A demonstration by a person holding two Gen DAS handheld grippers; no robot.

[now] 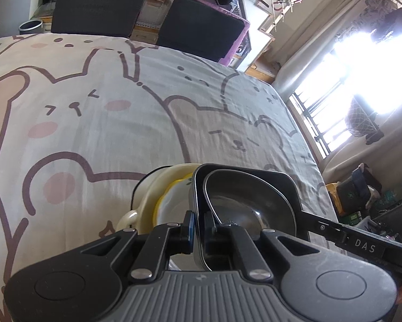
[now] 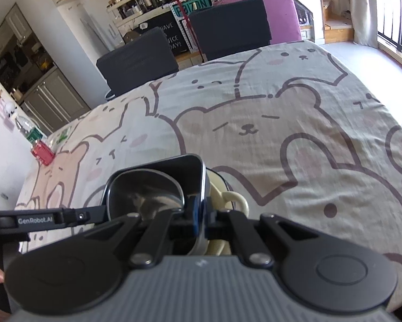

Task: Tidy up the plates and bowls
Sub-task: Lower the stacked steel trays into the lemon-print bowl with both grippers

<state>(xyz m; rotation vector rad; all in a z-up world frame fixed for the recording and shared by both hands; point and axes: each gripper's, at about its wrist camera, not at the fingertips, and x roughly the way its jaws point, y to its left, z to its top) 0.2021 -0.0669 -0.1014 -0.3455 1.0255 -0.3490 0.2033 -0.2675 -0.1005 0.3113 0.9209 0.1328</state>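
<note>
A black square dish with a steel bowl nested in it hangs low over the bear-print tablecloth. My left gripper is shut on the dish's left rim. My right gripper is shut on the right rim of the same black dish, and the steel bowl shows inside it. Just left of the dish in the left wrist view stand a cream bowl with a handle and a yellow-rimmed dish. The cream handle shows beyond the rim in the right wrist view. Each view catches the other gripper's finger at its edge.
The tablecloth covers the whole table. Two dark chairs stand at the far edge, with a purple crate behind them. A plastic bottle and a red object sit at the table's left edge. A window lies to the right.
</note>
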